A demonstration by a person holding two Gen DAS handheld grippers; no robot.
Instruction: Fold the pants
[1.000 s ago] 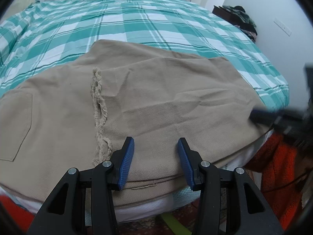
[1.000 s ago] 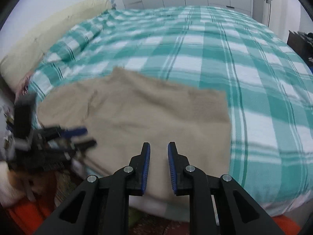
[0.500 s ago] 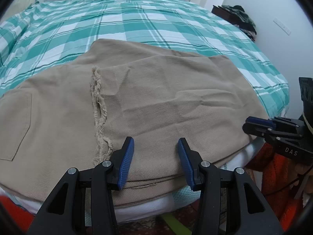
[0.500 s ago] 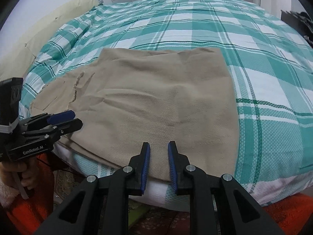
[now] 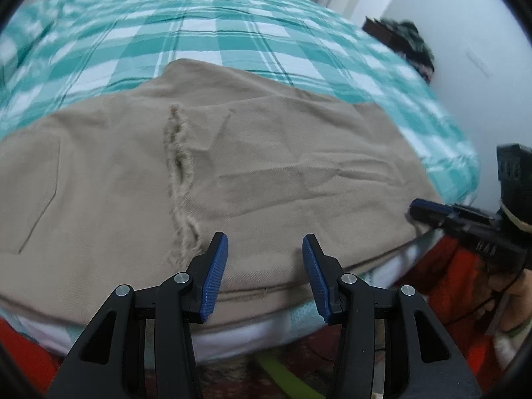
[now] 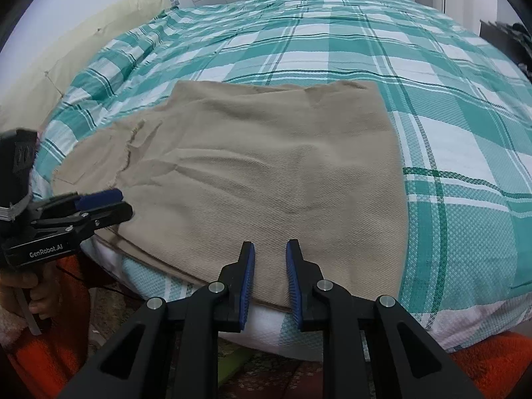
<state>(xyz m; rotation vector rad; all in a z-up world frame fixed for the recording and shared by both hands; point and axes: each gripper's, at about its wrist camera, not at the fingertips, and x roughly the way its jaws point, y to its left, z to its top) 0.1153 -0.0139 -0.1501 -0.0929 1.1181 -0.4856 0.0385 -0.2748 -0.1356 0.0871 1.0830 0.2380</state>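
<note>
Tan pants (image 5: 266, 173) lie folded flat across the near edge of the bed, a frayed hem (image 5: 179, 179) running across their top layer. The same pants (image 6: 266, 179) fill the middle of the right wrist view. My left gripper (image 5: 265, 242) hovers open just above the near edge of the cloth, nothing between its blue pads. My right gripper (image 6: 270, 249) stands over the pants' near right corner, its jaws narrowly apart and empty. Each gripper shows in the other's view: the right one (image 5: 419, 206) at the cloth's right edge, the left one (image 6: 109, 202) at the left.
The bed carries a teal and white checked cover (image 6: 365, 50), with a cream pillow (image 6: 99, 30) at the far left. A dark cabinet with clothes (image 5: 399, 36) stands by the right wall. Orange fabric (image 5: 445, 272) and a patterned rug lie below the bed's edge.
The right gripper has sunk toward the pants' near right corner and now shows sharply at the cloth's edge. The left gripper has stayed put, rolling a little.
</note>
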